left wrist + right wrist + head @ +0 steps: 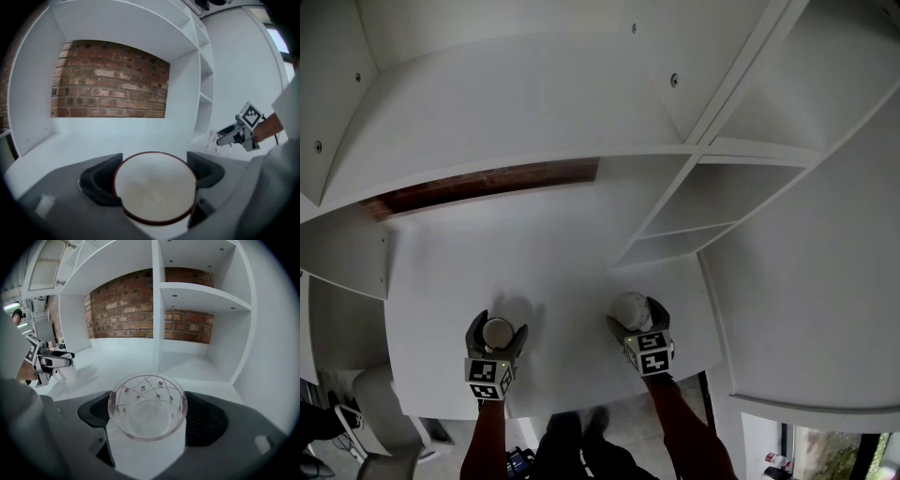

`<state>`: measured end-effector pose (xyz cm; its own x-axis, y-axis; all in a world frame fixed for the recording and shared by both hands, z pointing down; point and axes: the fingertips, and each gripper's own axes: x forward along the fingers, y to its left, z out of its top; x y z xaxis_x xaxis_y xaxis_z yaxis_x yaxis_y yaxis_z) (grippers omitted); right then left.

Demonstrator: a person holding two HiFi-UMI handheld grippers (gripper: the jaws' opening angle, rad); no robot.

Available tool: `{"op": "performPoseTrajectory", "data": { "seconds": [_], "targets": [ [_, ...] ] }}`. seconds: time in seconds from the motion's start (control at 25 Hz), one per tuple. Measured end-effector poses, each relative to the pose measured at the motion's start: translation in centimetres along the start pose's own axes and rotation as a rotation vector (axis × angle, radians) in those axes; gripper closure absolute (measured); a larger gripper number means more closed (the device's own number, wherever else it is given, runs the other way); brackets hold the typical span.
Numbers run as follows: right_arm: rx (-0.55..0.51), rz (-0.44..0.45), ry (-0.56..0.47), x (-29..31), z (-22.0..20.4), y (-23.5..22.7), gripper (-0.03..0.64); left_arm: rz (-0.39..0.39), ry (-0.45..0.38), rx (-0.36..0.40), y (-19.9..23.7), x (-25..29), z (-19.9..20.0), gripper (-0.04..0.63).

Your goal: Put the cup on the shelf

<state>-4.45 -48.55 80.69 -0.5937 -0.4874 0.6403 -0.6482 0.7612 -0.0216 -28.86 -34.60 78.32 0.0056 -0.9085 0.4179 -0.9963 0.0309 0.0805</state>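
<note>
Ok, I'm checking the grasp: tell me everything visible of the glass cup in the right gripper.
The glass cup is clear, round and open-topped, with thin crossing lines and small dark-red flowers around its upper wall. It looks empty and stands upright in the right gripper, whose black ribbed pads press its two sides. It is over the white shelf surface; whether its base rests there isn't visible.

Upright white red-rimmed cup [154, 192], upright flower-patterned glass cup [147, 408]
</note>
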Motion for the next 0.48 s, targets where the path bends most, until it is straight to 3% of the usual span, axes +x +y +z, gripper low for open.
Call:
{"op": "performPoseTrajectory", "data": {
  "seconds": [0.48],
  "targets": [
    [-0.002, 0.008, -0.045, -0.9, 1.4, 0.6, 0.150, -0.029, -0.030, 0.010, -0.3, -0.7, 1.7, 0.170]
  ]
}}
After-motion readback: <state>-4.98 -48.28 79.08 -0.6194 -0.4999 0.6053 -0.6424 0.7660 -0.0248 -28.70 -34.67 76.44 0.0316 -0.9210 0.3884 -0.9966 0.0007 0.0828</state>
